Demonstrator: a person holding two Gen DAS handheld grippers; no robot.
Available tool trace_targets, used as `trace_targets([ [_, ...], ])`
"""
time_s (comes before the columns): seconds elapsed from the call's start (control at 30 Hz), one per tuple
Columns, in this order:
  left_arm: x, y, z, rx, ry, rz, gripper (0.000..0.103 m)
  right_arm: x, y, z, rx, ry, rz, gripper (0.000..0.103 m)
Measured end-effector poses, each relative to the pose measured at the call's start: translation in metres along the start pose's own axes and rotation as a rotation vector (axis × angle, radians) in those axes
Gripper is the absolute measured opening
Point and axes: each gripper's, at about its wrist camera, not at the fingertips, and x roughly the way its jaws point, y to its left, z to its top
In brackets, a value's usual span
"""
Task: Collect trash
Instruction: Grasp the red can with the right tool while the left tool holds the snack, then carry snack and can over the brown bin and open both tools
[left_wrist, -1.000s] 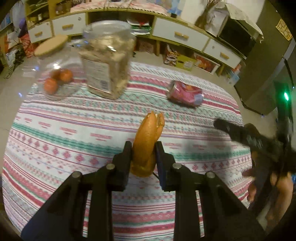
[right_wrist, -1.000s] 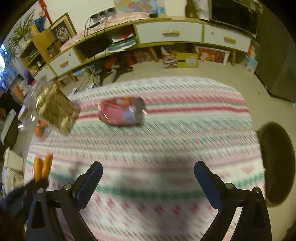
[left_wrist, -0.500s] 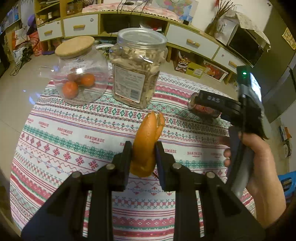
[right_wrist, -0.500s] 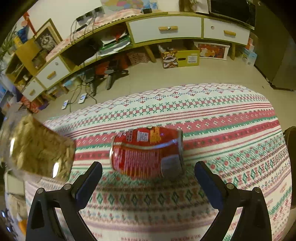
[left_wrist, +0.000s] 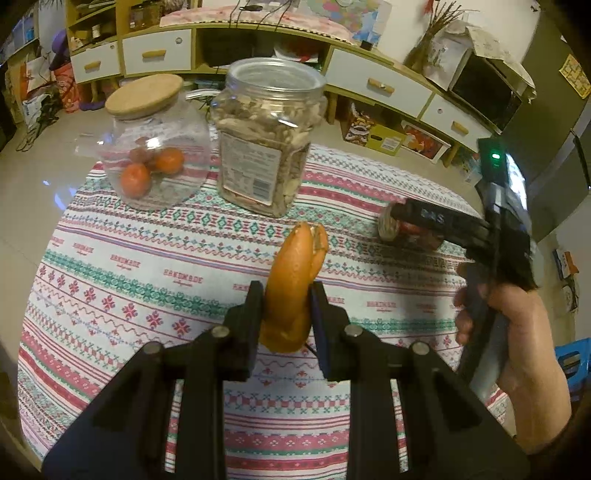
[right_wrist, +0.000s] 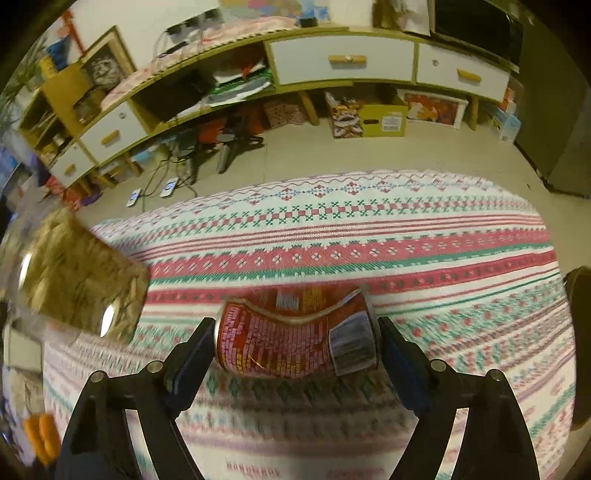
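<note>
A round surface (left_wrist: 110, 266) draped in a white cloth with knitted-looking bands of red and green pattern fills most of both views. Toward its far side stands a tall square clear plastic jar (left_wrist: 269, 136) packed with pale dried pieces and bearing a paper label, and just beside it, on the left in the left wrist view, a squat round glass jar with a pale wooden lid (left_wrist: 147, 144) holding a few orange fruits. The left claw (left_wrist: 287, 312) is clenched on a curled strip of orange peel (left_wrist: 293, 284), which stands upright between the two black fingers above the cloth. The right claw (right_wrist: 297, 343), held by a bare hand (left_wrist: 517, 332), has just been closing its jaws around a dented red drink can (right_wrist: 295, 336) lying on its side on the cloth, near the surface's right edge in the left wrist view; the blue-padded fingers (right_wrist: 192, 354) sit at either end of the can, very close or just touching, and whether they press on it cannot be told.
</note>
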Motion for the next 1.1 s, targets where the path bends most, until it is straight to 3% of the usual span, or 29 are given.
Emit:
trace_targets([
  [0.37,-0.010,-0.051,-0.017,0.079,-0.011,-0.061,0.027,-0.095,-0.061,-0.052,-0.004,-0.058,0.022,0.086],
  [0.57,-0.013,-0.094,-0.033,0.136,-0.012,-0.100,0.027,-0.139,-0.107,-0.083,0.012,-0.111,-0.014,0.086],
  [1.1,0.012,-0.238,-0.064,0.331,0.018,-0.206,0.027,-0.197,-0.266,-0.127,0.164,-0.167,-0.124,0.086],
])
